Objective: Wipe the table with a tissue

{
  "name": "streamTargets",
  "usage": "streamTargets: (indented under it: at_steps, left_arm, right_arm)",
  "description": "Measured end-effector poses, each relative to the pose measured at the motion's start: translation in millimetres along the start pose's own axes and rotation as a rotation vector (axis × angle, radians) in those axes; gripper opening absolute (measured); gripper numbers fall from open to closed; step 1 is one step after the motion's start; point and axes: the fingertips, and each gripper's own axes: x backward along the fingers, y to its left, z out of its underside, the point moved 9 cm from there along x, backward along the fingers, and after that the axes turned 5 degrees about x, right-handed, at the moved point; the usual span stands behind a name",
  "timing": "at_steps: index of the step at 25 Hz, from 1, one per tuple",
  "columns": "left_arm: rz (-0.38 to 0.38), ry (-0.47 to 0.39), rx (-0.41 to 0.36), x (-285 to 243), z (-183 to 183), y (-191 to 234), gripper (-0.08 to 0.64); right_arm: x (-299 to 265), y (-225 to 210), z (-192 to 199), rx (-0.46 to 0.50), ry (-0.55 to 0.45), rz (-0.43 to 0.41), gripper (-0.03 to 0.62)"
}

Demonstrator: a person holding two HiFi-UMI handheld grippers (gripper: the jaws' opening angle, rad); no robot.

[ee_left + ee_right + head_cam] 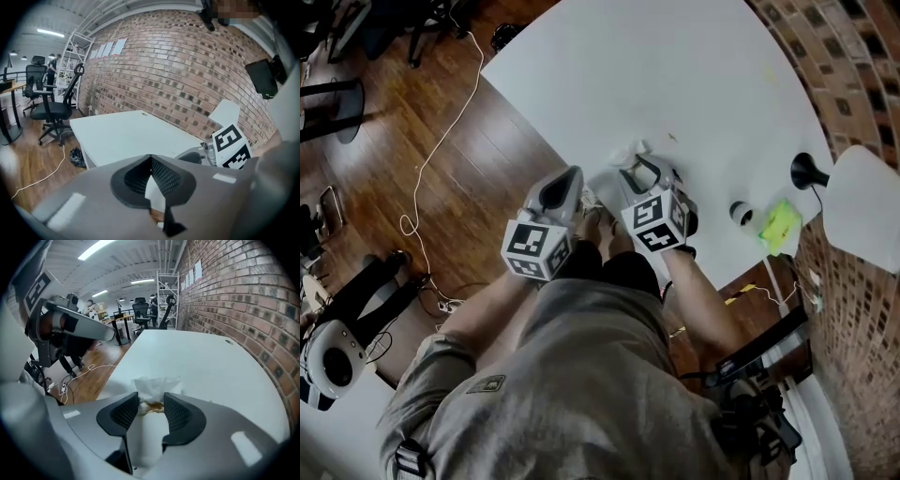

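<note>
A crumpled white tissue (628,153) lies on the white table (675,75) near its front edge. In the right gripper view the tissue (157,384) shows a brown stain and sits at the tips of my right gripper (151,400). That gripper is open, and its pads do not press the tissue. In the head view the right gripper (643,171) points down at the tissue. My left gripper (566,186) hangs just left of it over the table edge. Its jaws (151,159) meet at the tips, and a white sliver shows in the gap behind them.
A black desk lamp (806,172) with a white shade, a small round black-and-white object (741,213) and a yellow-green cloth (780,225) stand at the table's right end by the brick wall (853,84). A white cable (441,141) lies on the wooden floor at left. Office chairs (51,103) stand beyond.
</note>
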Motion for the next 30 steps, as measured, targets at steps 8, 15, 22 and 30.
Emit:
streamTargets:
  at_steps: [8, 15, 22, 30]
  left_arm:
    - [0.017, 0.015, -0.007, -9.9, -8.1, 3.7, 0.002]
    - [0.064, 0.030, -0.027, -25.2, -15.5, -4.6, 0.002]
    - [0.109, 0.043, -0.046, -44.6, -18.5, -16.0, 0.002]
    - [0.108, 0.052, -0.047, -51.3, -21.5, -11.5, 0.002]
  right_arm:
    - [2.6, -7.7, -3.5, -0.010, 0.004, 0.033, 0.051]
    - [23.9, -35.5, 10.0, -0.094, 0.013, 0.127, 0.048]
    - [38.3, -68.7, 37.6, -0.196, 0.049, 0.219, 0.044]
    - [36.8, -88.7, 46.7, -0.238, 0.090, 0.250, 0.044]
